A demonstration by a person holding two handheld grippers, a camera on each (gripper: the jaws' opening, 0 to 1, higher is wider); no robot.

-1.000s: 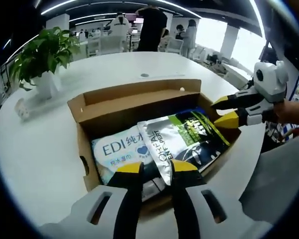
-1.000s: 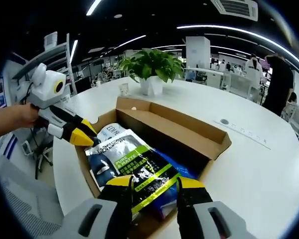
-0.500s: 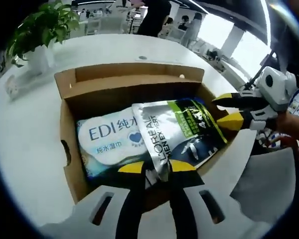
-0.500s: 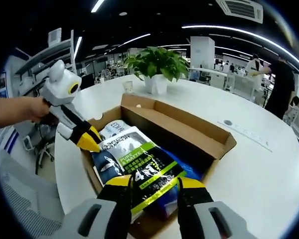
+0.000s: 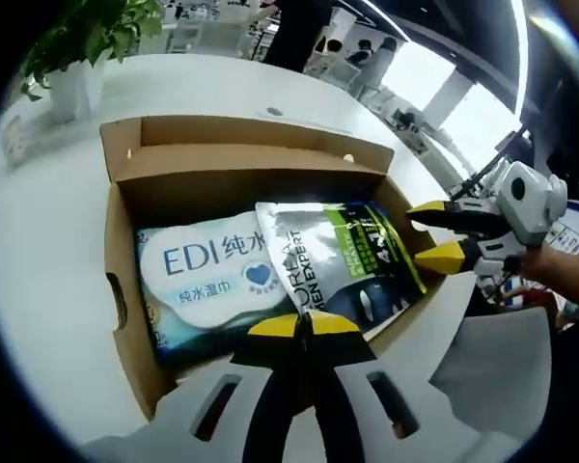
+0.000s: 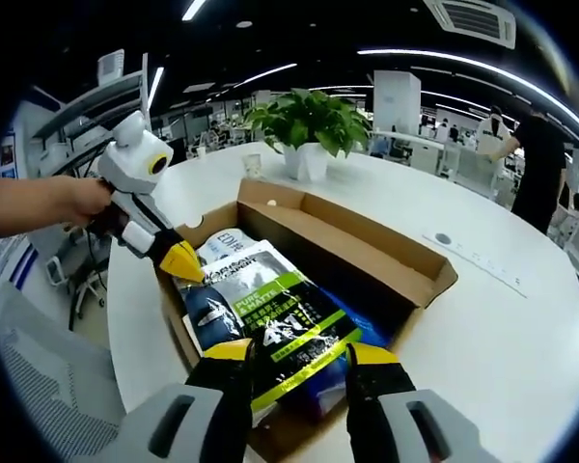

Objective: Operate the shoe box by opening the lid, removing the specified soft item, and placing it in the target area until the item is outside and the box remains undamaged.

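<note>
Left gripper view, frame centre: box lid open, pouch inside; left claw pinches its edge, right claw gapes beside. Next: lift pouch out onto worktop.

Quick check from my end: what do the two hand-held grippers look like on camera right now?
Both match: the left hand-held gripper and right hand-held gripper have black jaws with yellow tips on light grey-white bodies with slotted openings. A person's bare hand grips the left one; no sleeve visible.
</note>
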